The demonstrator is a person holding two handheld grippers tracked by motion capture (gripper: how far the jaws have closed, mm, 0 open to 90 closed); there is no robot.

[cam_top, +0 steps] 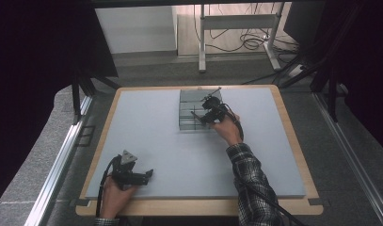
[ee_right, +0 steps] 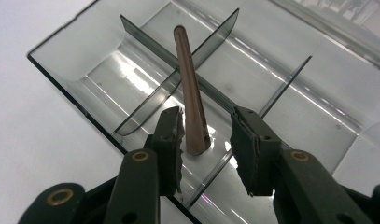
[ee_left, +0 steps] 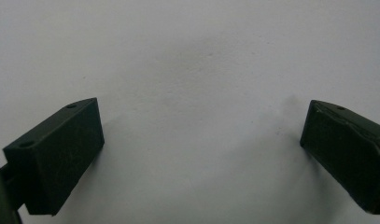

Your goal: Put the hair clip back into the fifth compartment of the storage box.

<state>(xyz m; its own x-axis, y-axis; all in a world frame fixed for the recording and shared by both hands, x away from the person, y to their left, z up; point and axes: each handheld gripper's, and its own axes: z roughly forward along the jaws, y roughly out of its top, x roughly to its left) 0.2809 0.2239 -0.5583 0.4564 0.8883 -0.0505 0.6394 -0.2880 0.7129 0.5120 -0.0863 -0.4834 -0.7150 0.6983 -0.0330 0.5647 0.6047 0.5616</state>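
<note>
— Where was the right gripper when you looked?

— Over the clear tray, near the middle of the tabletop. From the high view the right hand held it low over the tray's near end.

— Did it have hold of anything?

— Not quite. A slim brown stick lay between its fingers, its thick end nearest them and its thin end pointing away, up over the crossing dividers. The fingers stood a little apart. The left one was right beside the stick, maybe just touching; the right one had a clear gap. I'd call it a loose, open hold, with nothing pressed.

— And where did the stick rest?

— Inside the tray, its thick end down on the floor by a divider close to the fingers, and the rest leaning across the partitions beyond them.

— What about the left gripper?

— Its fingers were spread wide with nothing between them, just bare tabletop ahead. The left hand kept it at the near edge, well apart from the tray and the other gripper.
</note>
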